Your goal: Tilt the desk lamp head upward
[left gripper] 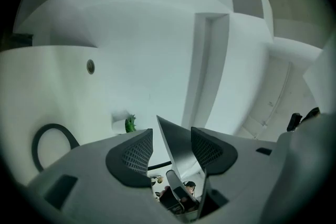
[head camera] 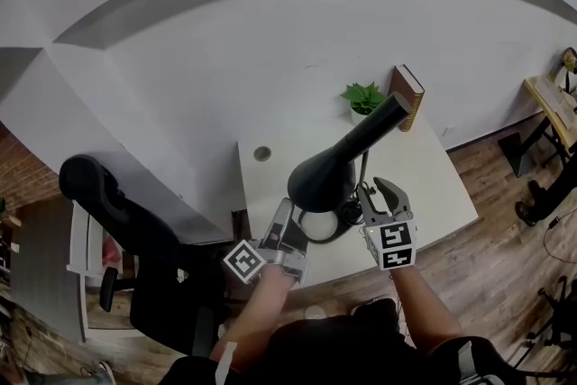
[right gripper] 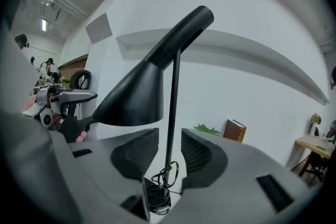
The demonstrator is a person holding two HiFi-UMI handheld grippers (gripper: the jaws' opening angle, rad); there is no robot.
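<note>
The black desk lamp [head camera: 335,165] stands near the front of the white desk [head camera: 433,185], its cone head [right gripper: 134,96] slanting on a thin stem [right gripper: 171,107] above a round base [head camera: 318,226]. My right gripper [head camera: 380,197] is just right of the base. In the right gripper view, the right gripper [right gripper: 169,152] is open, with the stem between the jaws and clear of both pads. My left gripper [head camera: 287,228] is at the front left of the base. Its jaws [left gripper: 170,152] are open, with a grey slanted edge between them that I cannot identify.
A brown book [head camera: 407,96] and a small green plant [head camera: 363,97] stand at the desk's back edge against the wall. A cable hole [head camera: 262,153] is at the desk's back left. A black office chair [head camera: 117,221] stands left of the desk. A coiled cable [right gripper: 163,176] lies at the lamp's base.
</note>
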